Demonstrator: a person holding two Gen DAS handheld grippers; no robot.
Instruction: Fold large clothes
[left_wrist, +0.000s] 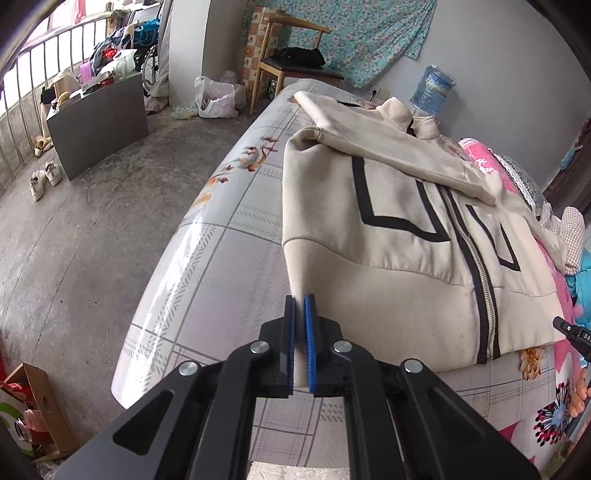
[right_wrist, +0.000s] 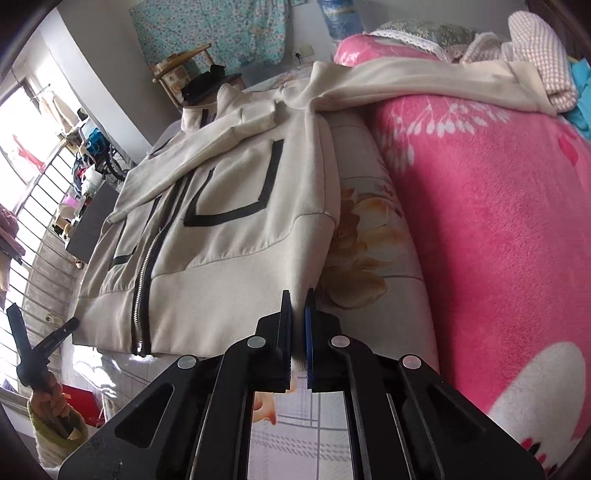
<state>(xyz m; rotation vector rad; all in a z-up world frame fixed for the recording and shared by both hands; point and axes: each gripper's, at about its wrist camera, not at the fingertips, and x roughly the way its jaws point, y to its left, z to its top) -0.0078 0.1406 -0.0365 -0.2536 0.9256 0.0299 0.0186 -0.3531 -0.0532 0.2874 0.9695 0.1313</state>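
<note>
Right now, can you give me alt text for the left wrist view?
The left gripper is shut on the hem corner of a cream zip jacket lying front-up on a bed, one sleeve folded across its chest. A concrete floor lies to the left.

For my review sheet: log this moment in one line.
left gripper: shut on jacket hem corner | right gripper: shut on opposite corner | sleeve folded across front

Bare bed sheet (left_wrist: 221, 258) lies open to my left of the jacket (left_wrist: 388, 240); on my right the pink blanket (right_wrist: 498, 221) bulks up just beside it.
</note>
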